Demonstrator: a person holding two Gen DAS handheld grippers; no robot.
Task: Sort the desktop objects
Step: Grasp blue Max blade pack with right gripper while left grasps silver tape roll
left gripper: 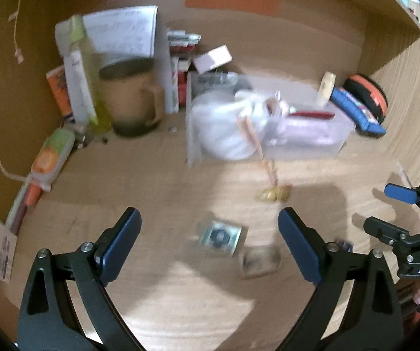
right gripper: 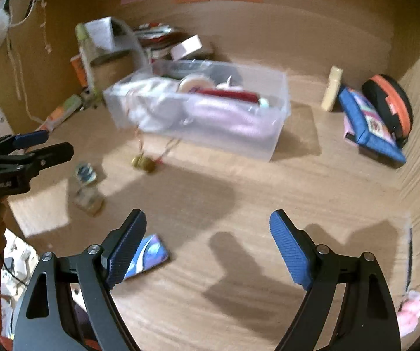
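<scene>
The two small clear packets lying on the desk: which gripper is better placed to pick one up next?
Probably the left. The open left gripper has the two small clear packets between and just ahead of its fingers. The open right gripper faces bare desk, with them well off to its left.

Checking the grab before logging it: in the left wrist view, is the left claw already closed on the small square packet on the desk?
No: the left claw stands open above the small square packet, touching nothing.

Right claw [right gripper: 208,245] gaping and empty above a wooden counter [right gripper: 312,193], a clear storage bin [right gripper: 271,140] of jumbled items beyond, a colourful card [right gripper: 151,256] beside its left finger.
</scene>
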